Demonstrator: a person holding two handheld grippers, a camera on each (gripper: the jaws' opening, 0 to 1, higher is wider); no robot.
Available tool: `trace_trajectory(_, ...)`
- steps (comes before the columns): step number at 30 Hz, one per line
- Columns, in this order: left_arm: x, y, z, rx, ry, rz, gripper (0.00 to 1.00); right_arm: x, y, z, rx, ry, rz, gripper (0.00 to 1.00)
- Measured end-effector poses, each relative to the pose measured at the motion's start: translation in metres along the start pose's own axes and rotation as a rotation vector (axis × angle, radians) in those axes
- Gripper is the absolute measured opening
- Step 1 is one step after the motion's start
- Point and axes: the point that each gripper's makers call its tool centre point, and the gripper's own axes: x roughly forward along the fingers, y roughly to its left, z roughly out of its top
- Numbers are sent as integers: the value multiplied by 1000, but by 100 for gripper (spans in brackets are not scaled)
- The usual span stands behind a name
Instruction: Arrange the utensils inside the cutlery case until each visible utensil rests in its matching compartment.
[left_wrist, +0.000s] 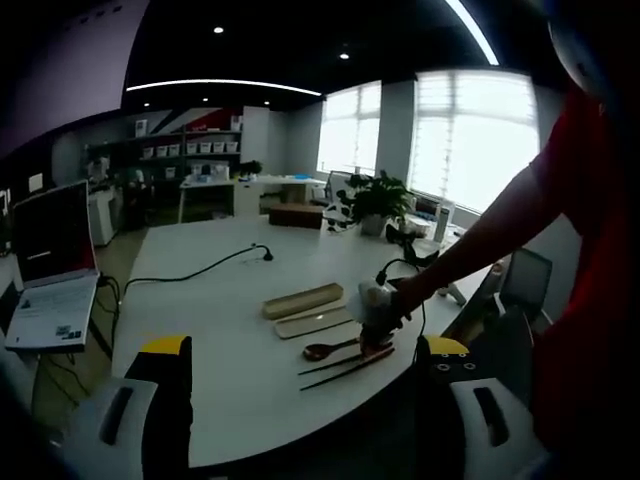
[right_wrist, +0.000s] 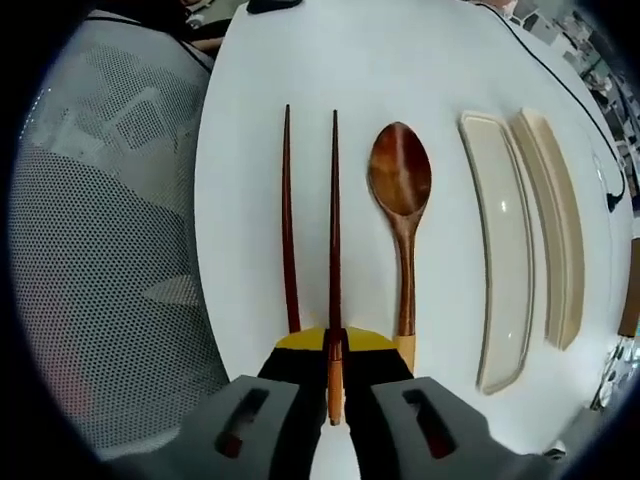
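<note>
Right gripper view: right gripper (right_wrist: 335, 345) fingers pinching one chopstick (right_wrist: 334, 240), spoon (right_wrist: 401, 200) just beside; left gripper (left_wrist: 305, 362) fingers spread.

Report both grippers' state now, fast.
Left gripper: open, holding nothing, raised above the table.
Right gripper: shut on one chopstick at its handle end; the other chopstick lies free beside it.
</note>
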Motion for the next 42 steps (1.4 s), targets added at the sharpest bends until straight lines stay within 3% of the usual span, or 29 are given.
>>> trace_trajectory(4, 0, -1, -1, -3, -2, -2, 95, 0, -1, 1, 18, 16, 3, 1)
trace_trajectory(8, 0, -2, 2, -1, -9, -2, 95, -1, 0, 0, -18, 34, 8, 1)
trace_trajectory(20, -5, -2, 7, 15, -23, 5, 95, -9, 1, 2, -51, 11, 6, 0)
trace_trajectory(26, -5, -4, 7, 17, -25, 3, 95, -16, -2, 3, -19, -15, 8, 0)
trace_trajectory(42, -3, -9, 8, 28, -28, -13, 93, -30, -7, -7, 2, -2, 12, 0)
